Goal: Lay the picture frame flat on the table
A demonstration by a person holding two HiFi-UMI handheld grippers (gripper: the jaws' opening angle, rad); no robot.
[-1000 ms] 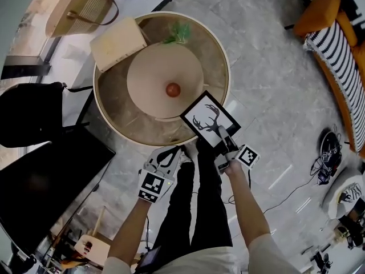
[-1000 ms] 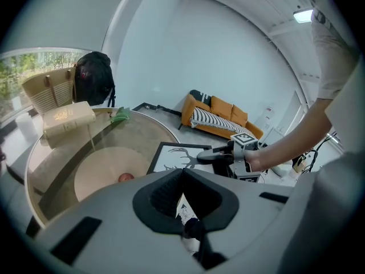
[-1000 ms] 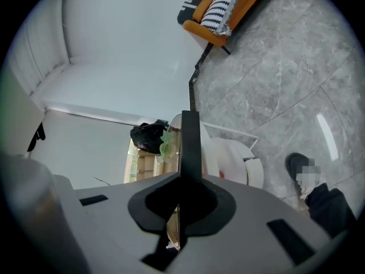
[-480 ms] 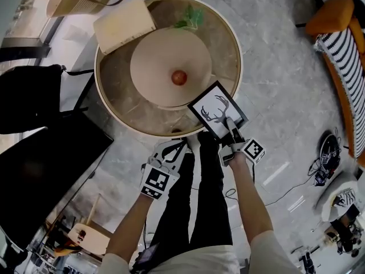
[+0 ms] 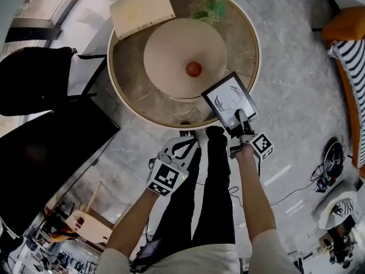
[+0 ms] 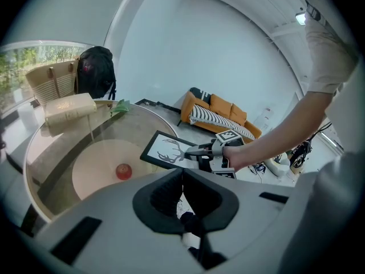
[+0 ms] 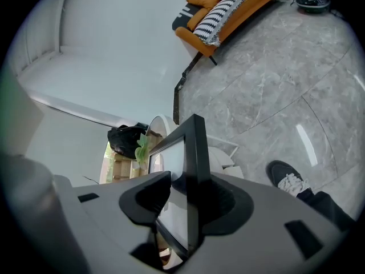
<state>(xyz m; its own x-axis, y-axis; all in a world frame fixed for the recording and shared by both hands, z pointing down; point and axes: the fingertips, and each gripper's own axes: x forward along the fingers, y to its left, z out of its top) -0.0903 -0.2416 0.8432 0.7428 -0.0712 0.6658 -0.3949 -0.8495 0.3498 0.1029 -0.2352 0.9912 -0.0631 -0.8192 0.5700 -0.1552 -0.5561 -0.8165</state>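
The black picture frame [image 5: 227, 97] with a deer-antler print lies nearly flat on the near right part of the round table [image 5: 122, 104]. Its near edge sits between the jaws of my right gripper [image 5: 242, 117]. Those jaws have just been opening. In the right gripper view the frame [image 7: 197, 153] stands between the jaws with a gap on the glass side, so they are open. In the left gripper view the frame [image 6: 170, 151] and right gripper [image 6: 197, 151] show ahead. My left gripper [image 5: 191, 141] hangs below the table's rim, shut on nothing [image 6: 182, 184].
A red ball [image 5: 193, 69] rests on the beige disc under the glass top. A cream box [image 5: 142, 9] and a green plant [image 5: 212, 7] sit at the table's far side. A black bag [image 5: 34, 79] and dark panel [image 5: 45, 158] are left, an orange sofa [image 5: 348, 24] right.
The right gripper has sunk a little with the frame, which now sits lower against the table's near right rim. The left gripper has barely shifted.
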